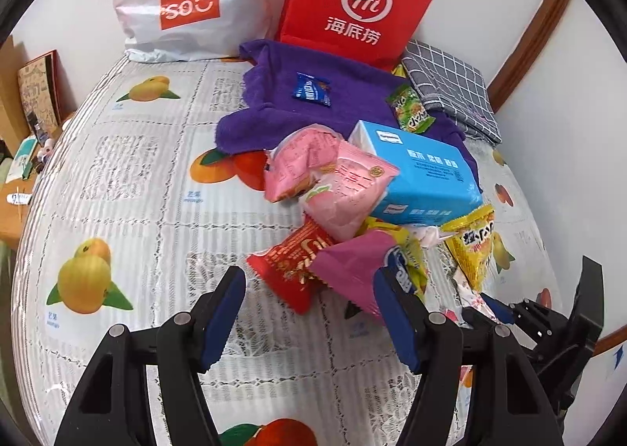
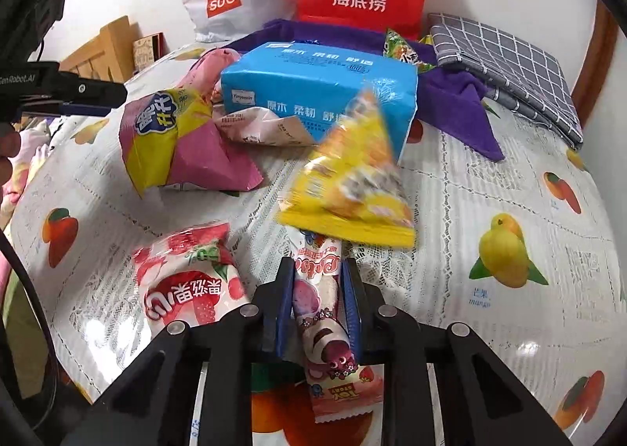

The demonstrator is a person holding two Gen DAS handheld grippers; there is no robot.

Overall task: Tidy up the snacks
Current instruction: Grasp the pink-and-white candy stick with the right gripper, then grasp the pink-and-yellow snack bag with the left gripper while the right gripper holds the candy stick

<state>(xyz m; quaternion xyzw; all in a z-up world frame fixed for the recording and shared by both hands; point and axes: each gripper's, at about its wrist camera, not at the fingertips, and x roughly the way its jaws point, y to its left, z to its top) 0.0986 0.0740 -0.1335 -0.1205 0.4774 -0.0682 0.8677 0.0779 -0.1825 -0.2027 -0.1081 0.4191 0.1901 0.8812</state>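
The right hand-held gripper [image 2: 318,291] is closed on a long pink stick snack [image 2: 321,312] with a bear picture; its two blue pads press the pack from both sides, above the counter [image 2: 490,179] near its front edge. A blurred yellow triangular pack [image 2: 352,187] lies against the far end of the stick snack. A strawberry pack [image 2: 188,281] lies just beside it on the left. The left hand-held gripper [image 1: 309,312] is wide open and holds nothing, just before a red pack [image 1: 290,269] and a pink-yellow pack [image 1: 360,265]. Behind them the blue tissue pack [image 1: 423,175] lies partly on a purple towel [image 1: 290,93], toward the far edge.
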